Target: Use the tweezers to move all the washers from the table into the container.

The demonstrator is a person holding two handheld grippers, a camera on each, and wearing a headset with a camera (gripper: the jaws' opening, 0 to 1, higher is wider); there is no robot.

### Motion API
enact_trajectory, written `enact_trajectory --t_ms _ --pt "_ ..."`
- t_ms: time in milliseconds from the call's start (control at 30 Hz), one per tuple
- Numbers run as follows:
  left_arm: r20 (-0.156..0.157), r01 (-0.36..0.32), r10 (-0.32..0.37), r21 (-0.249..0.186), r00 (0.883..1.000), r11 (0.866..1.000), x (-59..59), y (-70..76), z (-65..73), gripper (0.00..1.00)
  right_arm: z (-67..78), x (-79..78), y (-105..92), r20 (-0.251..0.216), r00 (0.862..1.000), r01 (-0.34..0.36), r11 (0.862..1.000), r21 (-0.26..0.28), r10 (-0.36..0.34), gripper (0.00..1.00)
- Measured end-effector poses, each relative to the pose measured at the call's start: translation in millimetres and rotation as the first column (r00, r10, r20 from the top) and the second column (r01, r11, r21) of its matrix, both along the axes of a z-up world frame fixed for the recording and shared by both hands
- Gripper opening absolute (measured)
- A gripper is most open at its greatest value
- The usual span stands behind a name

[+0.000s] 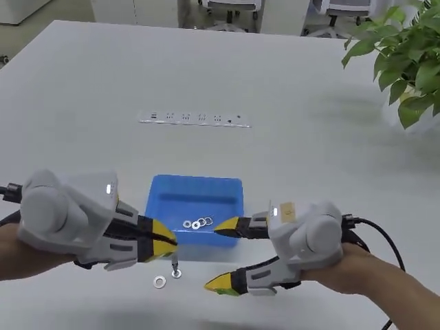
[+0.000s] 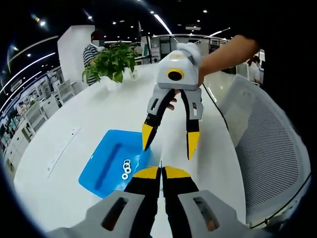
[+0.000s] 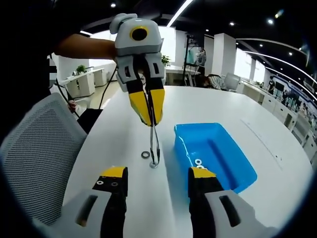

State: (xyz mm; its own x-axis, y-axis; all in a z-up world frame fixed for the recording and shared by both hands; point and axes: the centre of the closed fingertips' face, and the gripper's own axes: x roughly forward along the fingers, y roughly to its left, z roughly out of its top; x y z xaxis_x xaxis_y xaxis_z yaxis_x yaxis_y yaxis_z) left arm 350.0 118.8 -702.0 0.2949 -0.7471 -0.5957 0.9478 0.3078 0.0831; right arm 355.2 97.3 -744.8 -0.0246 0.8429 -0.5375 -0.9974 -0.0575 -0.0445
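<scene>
A blue container (image 1: 157,203) (image 2: 101,171) (image 3: 233,163) sits at the table's near middle with three washers (image 1: 197,223) (image 2: 126,169) (image 3: 198,162) inside. Two more washers (image 1: 159,281) (image 3: 145,154) lie on the table in front of it. My left gripper (image 1: 163,240) (image 2: 161,173) (image 3: 147,106) is shut on thin tweezers (image 1: 174,261) (image 3: 154,141). Their tips reach down to the washer (image 1: 177,273) (image 3: 154,163) nearer the container; whether they pinch it I cannot tell. My right gripper (image 1: 223,253) (image 3: 157,173) (image 2: 169,141) faces it, open and holding nothing.
A white power strip (image 1: 194,119) lies farther back on the white table (image 1: 289,137). A leafy plant (image 1: 405,62) (image 2: 113,62) stands at the far right corner. A grey mesh chair (image 2: 267,148) (image 3: 34,148) is at the table's near side.
</scene>
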Motion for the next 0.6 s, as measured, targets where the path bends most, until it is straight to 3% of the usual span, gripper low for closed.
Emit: enact_trajectory --t_ms 600 --pt "-0.009 0.014 -0.014 0.003 1.0 1.0 -0.1 -0.9 -0.3 0.05 -10.4 -6.0 34.4 -0.009 0.996 -0.094 0.996 -0.006 0.094 0.26"
